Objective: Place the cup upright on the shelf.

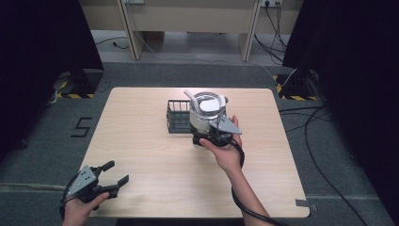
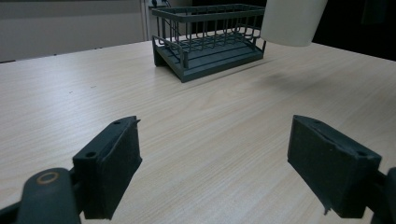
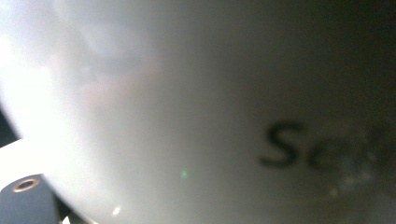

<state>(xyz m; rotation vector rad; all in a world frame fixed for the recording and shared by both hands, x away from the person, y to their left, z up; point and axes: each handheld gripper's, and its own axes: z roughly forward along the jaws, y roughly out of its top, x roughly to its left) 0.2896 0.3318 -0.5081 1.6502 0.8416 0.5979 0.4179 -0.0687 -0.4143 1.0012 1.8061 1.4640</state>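
Right claw (image 1: 217, 134) grips a white cup (image 1: 206, 113) from the near side, jaws pinched on its lower wall, with the grey three-cornered plate on top tilted toward the cup. The right hand (image 1: 227, 153) sits palm-up under the claw body, forearm angled in from the lower right and a black cable looping beneath the wrist. The cup is held above the counter (image 1: 150, 155), just right of the wire basket (image 1: 178, 117) near the counter's far centre. The cup is smooth and glossy, round-walled, with a pale utensil handle leaning out of its rim; the right gripper view shows blurred dark lettering on its wall. The basket is dark, rectangular, of thin rods. Left claw (image 1: 113, 177) rests at the near-left corner, jaws spread apart and empty; its pads (image 2: 116, 168) are matte black blocks. The counter is light wood-grain laminate.
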